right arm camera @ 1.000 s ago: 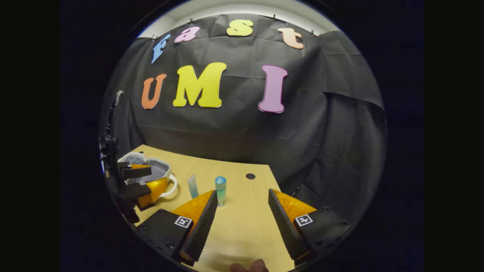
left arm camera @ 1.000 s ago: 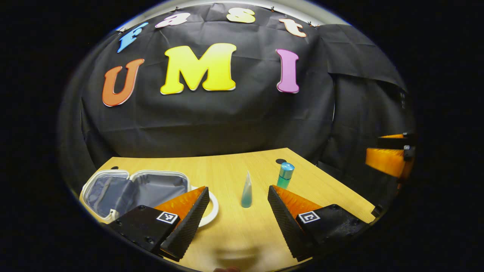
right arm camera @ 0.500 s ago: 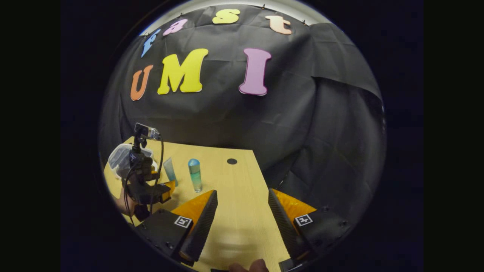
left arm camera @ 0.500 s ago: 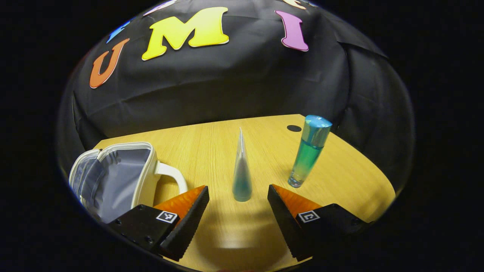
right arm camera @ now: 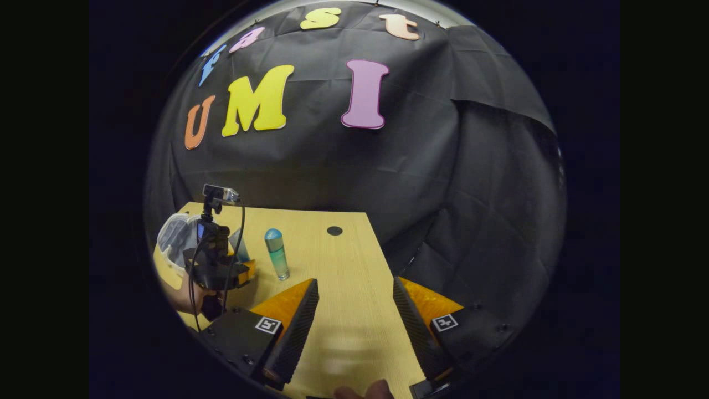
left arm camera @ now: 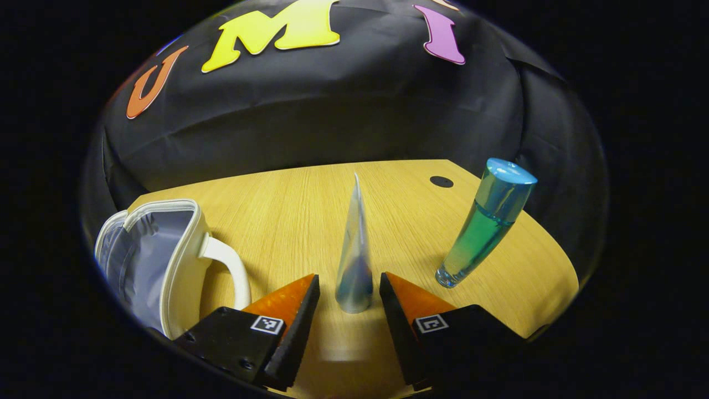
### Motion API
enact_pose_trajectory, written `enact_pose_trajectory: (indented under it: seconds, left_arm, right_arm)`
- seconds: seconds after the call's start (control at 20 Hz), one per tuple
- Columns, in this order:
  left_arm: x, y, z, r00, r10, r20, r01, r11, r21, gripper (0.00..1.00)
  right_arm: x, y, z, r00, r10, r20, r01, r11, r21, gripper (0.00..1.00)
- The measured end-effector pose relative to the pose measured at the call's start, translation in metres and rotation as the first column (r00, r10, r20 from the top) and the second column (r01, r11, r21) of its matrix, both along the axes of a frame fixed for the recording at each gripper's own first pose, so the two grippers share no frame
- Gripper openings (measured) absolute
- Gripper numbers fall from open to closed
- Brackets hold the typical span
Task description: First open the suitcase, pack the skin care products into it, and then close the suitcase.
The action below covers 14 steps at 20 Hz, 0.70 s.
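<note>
Pale wood is filling the lower part of both views: the worktop (left arm camera: 277, 221) on which everything is standing. I am holding the left gripper (left arm camera: 349, 288) low over it, its two fingers partly open and framing a slim translucent tube (left arm camera: 354, 260) of skin care product. The tube is standing upright on its cap, tapering to a flat crimped tip above. Its base is sitting between the fingertips, with a narrow gap on each side as far as I can tell, so I am not gripping it yet.

To the right of that gripper a blue-green bottle (left arm camera: 482, 227) with a blue cap is standing on the worktop, apart from the tube. To the left the white suitcase (left arm camera: 183, 260) is lying open, grey lining showing and its handle turned toward the gripper.

In the right gripper view, the right gripper (right arm camera: 354, 310) is hovering wide open and empty over bare worktop, with the bottle (right arm camera: 276, 254) ahead and to its left, and the left gripper (right arm camera: 221, 271) beyond it at the tube.

What I am worrying about is this: the tube is tall, light and narrow-footed. If one finger is touching before the other, I judge it will tip or skid away, possibly into the bottle. Squeezing near the cap may also let the soft body pivot and swing during the carry to the suitcase.
</note>
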<state>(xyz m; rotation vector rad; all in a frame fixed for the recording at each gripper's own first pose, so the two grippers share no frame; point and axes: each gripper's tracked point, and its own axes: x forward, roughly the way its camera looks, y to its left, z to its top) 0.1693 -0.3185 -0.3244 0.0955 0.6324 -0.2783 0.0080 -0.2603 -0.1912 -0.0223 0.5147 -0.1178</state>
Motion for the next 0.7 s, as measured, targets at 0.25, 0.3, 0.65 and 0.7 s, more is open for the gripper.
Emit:
enact_pose_trajectory:
  seconds: [0.25,0.3,0.65,0.7]
  left_arm:
    - [0.000,0.000,-0.008,1.000,-0.006,-0.029,0.007,1.000,0.025,0.63]
    - [0.002,0.000,-0.008,0.999,-0.011,-0.032,0.012,1.000,0.023,0.44]
    - [-0.032,0.007,0.040,0.999,-0.015,-0.046,0.012,0.997,-0.075,0.40]
    - [-0.045,0.010,0.049,0.998,-0.007,-0.063,0.001,0.995,-0.098,0.40]
  right_arm:
    - [0.006,0.004,-0.006,1.000,0.000,-0.007,0.000,1.000,0.005,0.80]
    - [0.007,0.005,-0.008,1.000,0.004,-0.009,-0.004,1.000,0.006,0.80]
    - [0.022,0.037,-0.034,0.996,0.094,-0.014,-0.093,0.995,0.036,0.78]
    - [0.029,0.048,-0.043,0.993,0.115,-0.016,-0.114,0.992,0.051,0.80]
